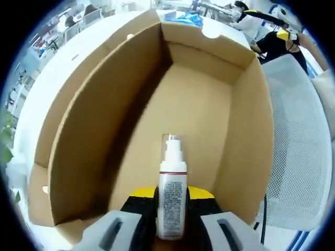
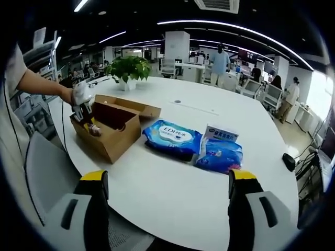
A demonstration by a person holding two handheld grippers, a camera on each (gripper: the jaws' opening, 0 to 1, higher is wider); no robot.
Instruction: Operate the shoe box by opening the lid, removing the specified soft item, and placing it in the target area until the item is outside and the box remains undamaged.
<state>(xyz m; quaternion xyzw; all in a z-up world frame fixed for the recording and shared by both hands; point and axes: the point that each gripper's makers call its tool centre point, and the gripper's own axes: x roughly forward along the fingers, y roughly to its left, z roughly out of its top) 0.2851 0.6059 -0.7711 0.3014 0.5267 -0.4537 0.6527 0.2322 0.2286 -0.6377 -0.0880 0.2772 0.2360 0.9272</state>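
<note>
Two jaws of left gripper pinching small spray bottle upright, low inside open shoe box, nozzle up for a clean lift past cardboard walls. Box near table edge by chair; blue wipes packs beside it, potted plant beyond. Right gripper spread wide, empty, well apart.

A leafy green potted plant stands at the far side of the round white table, two blue plastic wet-wipe packs lie side by side mid-table, and a white mesh office chair stands just beside the table.
</note>
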